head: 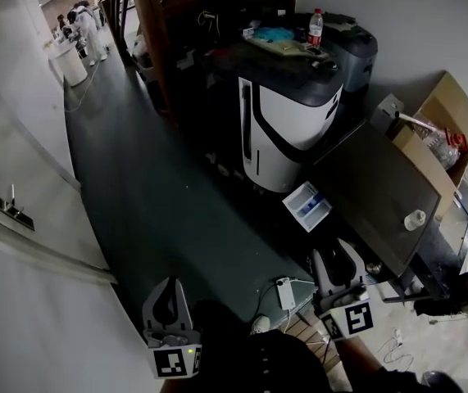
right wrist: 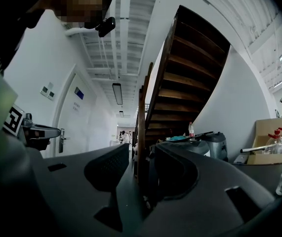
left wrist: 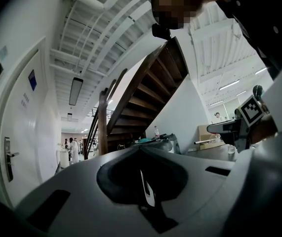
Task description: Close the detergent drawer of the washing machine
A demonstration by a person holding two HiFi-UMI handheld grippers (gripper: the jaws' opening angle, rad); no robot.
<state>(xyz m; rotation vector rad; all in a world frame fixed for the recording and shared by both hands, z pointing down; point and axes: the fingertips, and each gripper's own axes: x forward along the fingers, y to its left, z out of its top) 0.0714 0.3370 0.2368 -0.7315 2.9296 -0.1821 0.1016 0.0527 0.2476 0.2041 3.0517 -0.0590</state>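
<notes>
White detergent drawer [head: 306, 206] open: head view only.

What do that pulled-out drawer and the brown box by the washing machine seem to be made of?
The detergent drawer looks like smooth moulded plastic, white with blue inside, going by its even colour and rounded edges. The box looks like plain brown cardboard: matte, with open folded flaps.

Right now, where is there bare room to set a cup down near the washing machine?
The washing machine's dark top is mostly bare, between the cardboard box and the open detergent drawer; only a small white bottle stands near one edge. The dark floor along the white wall is bare too. The white appliance's top behind it is crowded.
</notes>
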